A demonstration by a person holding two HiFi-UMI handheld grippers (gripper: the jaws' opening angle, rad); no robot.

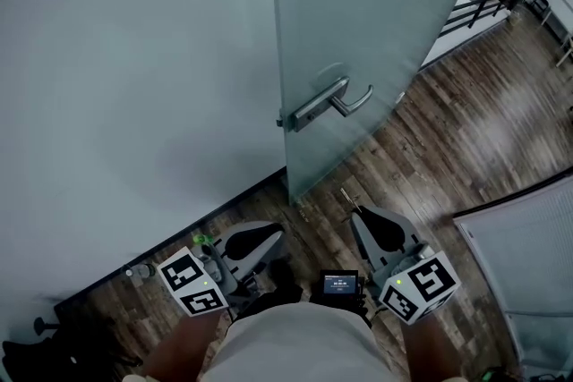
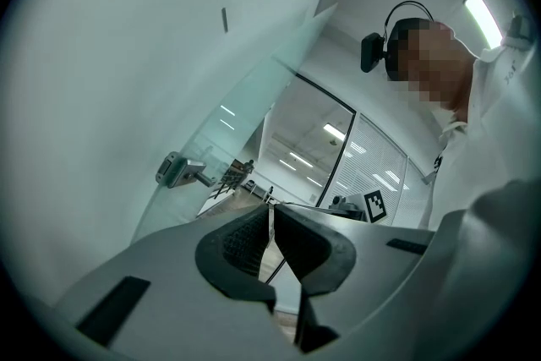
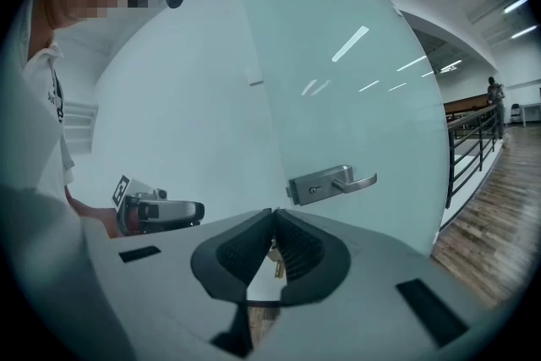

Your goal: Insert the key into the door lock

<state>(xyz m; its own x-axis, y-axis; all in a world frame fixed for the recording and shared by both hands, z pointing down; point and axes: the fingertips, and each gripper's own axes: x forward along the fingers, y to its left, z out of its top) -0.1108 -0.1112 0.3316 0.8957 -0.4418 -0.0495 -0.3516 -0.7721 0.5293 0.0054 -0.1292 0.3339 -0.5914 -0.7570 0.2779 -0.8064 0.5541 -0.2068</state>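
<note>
Approaching the glass door [image 1: 358, 31], keep the right gripper [image 3: 272, 214], clenched on the key [image 3: 276, 261], level with the lock [image 3: 314, 188] and square to its plate. The left gripper [image 2: 270, 211] is clenched on nothing, farther from the lock. The key's long axis seems to run along the jaws, tip toward the lock and well short of it.

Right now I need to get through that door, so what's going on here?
A person stands facing the glass door with a gripper in each hand. The right gripper is shut on a key, well short of the lock by the lever handle. The left gripper is shut on nothing.
</note>
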